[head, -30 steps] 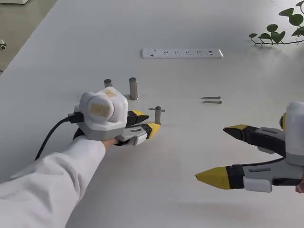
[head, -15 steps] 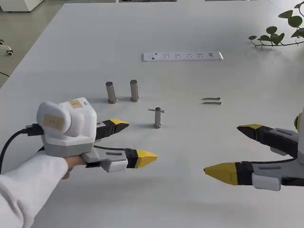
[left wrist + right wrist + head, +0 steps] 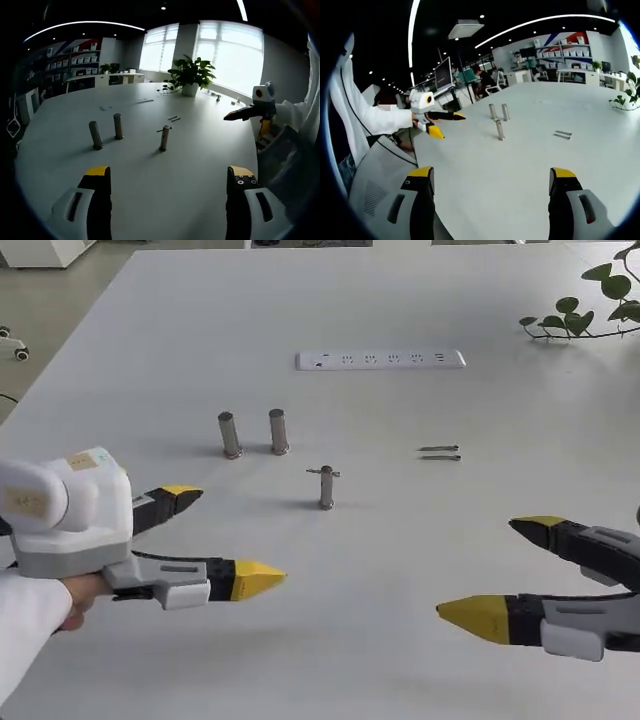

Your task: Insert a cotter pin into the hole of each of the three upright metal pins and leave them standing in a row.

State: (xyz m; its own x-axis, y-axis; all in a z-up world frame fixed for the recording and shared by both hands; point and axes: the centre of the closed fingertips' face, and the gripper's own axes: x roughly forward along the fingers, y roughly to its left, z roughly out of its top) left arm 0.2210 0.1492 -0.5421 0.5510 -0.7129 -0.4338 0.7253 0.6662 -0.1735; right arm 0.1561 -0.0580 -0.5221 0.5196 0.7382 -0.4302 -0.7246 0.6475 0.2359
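Three upright metal pins stand on one desk [image 3: 400, 540], ahead of the left tool [image 3: 241, 535]: a bare pin [image 3: 230, 435], a second bare pin [image 3: 278, 431], and one crossed pin [image 3: 326, 492] with a single cotter pin [image 3: 325, 471] through its head. Two loose cotter pins [image 3: 440, 448] lie side by side ahead of the right tool [image 3: 476, 568]. That makes three cotter pins in all. Beyond both tools lie one power strip [image 3: 380, 359] and one plant [image 3: 570, 303]. There are two tools.
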